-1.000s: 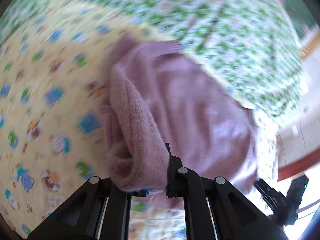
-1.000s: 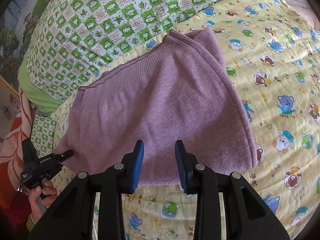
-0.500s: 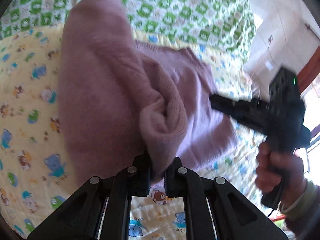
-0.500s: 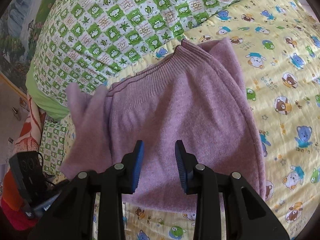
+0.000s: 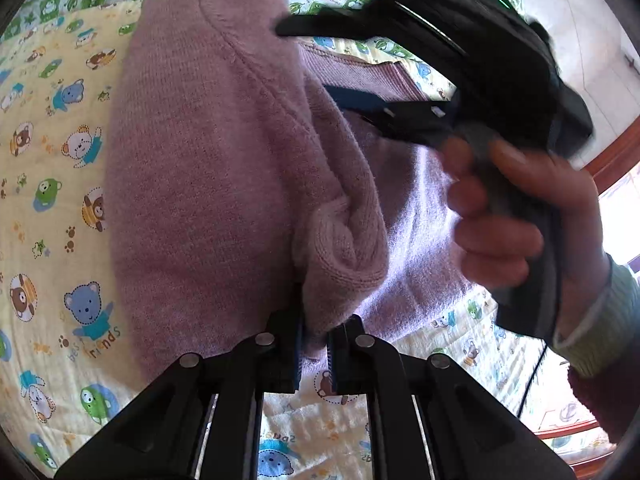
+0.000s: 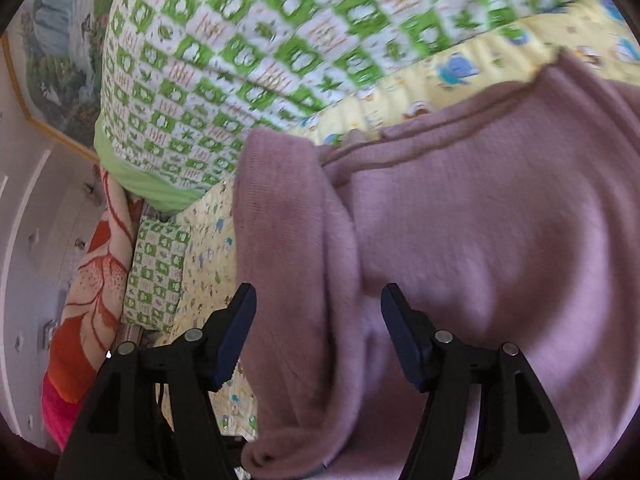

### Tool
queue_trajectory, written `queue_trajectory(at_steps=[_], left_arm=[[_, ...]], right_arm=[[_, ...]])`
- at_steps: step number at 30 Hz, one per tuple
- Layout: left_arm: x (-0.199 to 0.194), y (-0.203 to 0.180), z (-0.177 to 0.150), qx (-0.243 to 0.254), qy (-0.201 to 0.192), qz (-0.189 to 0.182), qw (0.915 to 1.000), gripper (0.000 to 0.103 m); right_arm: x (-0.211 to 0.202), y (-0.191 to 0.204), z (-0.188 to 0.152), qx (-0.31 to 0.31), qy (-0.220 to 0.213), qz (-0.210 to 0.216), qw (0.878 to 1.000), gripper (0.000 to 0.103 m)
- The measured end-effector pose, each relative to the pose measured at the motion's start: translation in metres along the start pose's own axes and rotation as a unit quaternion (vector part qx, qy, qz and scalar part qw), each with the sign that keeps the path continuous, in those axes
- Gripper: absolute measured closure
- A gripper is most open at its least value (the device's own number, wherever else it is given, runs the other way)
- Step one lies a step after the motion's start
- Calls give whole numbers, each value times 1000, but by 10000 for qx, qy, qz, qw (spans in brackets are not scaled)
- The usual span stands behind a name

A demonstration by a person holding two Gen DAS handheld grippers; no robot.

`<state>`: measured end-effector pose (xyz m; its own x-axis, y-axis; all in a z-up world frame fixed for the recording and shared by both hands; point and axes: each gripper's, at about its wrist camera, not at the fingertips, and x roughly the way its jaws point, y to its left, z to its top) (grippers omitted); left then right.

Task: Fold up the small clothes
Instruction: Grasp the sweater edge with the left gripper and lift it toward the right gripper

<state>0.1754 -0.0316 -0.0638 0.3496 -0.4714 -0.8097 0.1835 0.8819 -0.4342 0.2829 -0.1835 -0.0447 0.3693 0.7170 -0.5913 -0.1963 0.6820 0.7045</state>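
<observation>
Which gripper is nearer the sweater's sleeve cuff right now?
Left. The left gripper is shut on the bunched sleeve cuff of the purple sweater. The right gripper is open, straddling the lifted sleeve further along.

Green-checked quilt (image 6: 256, 40) perhaps motion-blurred

The left wrist view looks forward along its own hand-held gripper (image 5: 314, 354) at the bottom centre of the frame, very close over the purple sweater (image 5: 208, 168) on the bed (image 5: 48, 128). The right wrist view sits equally close, its hand-held gripper (image 6: 318, 330) at the bottom, facing the green checked quilt (image 6: 248, 40) at the top. Both views share sweater and bed; the left view also shows the other hand-held gripper at upper right.
</observation>
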Motion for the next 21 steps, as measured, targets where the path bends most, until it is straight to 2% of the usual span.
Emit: queue_trajectory(at_steps=[2, 4, 6, 8, 9, 10, 14, 18, 21], left_arm=[[1, 2, -1, -27, 1, 0, 10000, 96], [1, 3, -3, -38, 7, 9, 10000, 96], [0, 7, -4, -79, 19, 13, 10000, 96], [0, 8, -3, -96, 16, 20, 10000, 96], [-1, 8, -1, -89, 3, 11, 10000, 96], [1, 5, 1, -77, -7, 5, 10000, 96], [-7, -8, 2, 94, -75, -111, 9999, 96], [-8, -34, 7, 384, -105, -367, 9985, 96], [0, -61, 10, 734, -51, -547, 9958, 96]], right_arm=[[17, 7, 10, -76, 119, 76, 9999, 39], [32, 14, 19, -186, 197, 0, 9996, 51], [43, 18, 27, -258, 220, -42, 9994, 56], [52, 17, 34, -202, 236, -92, 9995, 69], [54, 17, 36, -158, 231, -89, 9996, 80], [54, 17, 38, -133, 200, -60, 9997, 83], [33, 20, 36, -163, -36, 69, 9998, 85], [-9, 19, 36, -201, -345, 121, 9991, 85], [-43, 11, 38, -229, -537, 5, 9983, 85]])
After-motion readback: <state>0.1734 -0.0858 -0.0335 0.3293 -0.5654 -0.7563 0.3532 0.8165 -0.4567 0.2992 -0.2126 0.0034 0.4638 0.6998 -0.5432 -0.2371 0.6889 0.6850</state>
